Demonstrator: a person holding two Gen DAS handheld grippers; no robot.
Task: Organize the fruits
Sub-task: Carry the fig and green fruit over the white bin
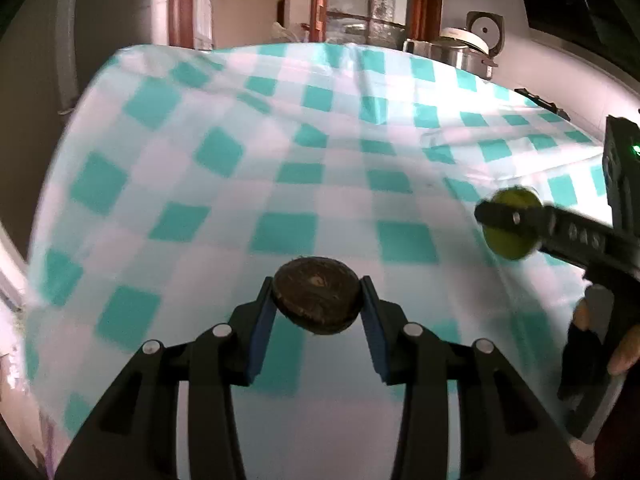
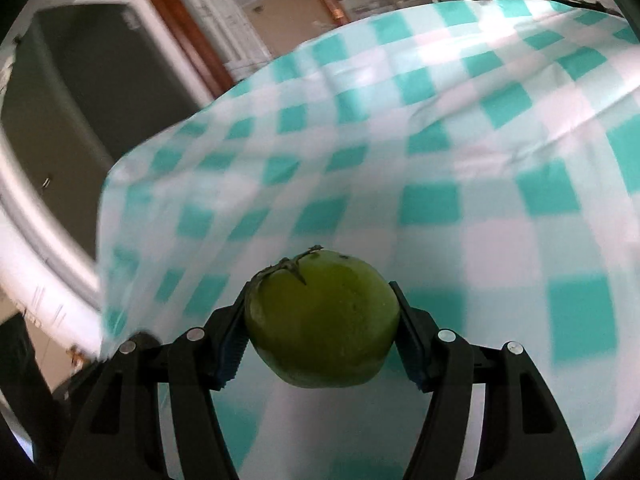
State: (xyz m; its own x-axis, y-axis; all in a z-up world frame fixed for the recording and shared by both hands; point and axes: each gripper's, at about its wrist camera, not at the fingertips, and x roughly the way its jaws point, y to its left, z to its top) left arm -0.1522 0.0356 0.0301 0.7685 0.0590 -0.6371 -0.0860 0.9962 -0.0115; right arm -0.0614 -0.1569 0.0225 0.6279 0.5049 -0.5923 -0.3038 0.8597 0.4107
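Note:
My left gripper point(image 1: 318, 300) is shut on a dark brown round fruit point(image 1: 316, 294) and holds it above the teal-and-white checked tablecloth point(image 1: 240, 160). My right gripper point(image 2: 320, 320) is shut on a green round fruit point(image 2: 322, 320) with a small stem, also held above the cloth. In the left wrist view the right gripper point(image 1: 508, 222) shows at the right edge with the green fruit point(image 1: 510, 240) between its fingers, and the person's hand is on its handle.
The checked cloth point(image 2: 440, 160) covers the whole table. A rice cooker and a metal pot point(image 1: 464, 50) stand past the far right edge. A dark appliance point(image 2: 88, 80) and a doorway lie beyond the table's left side.

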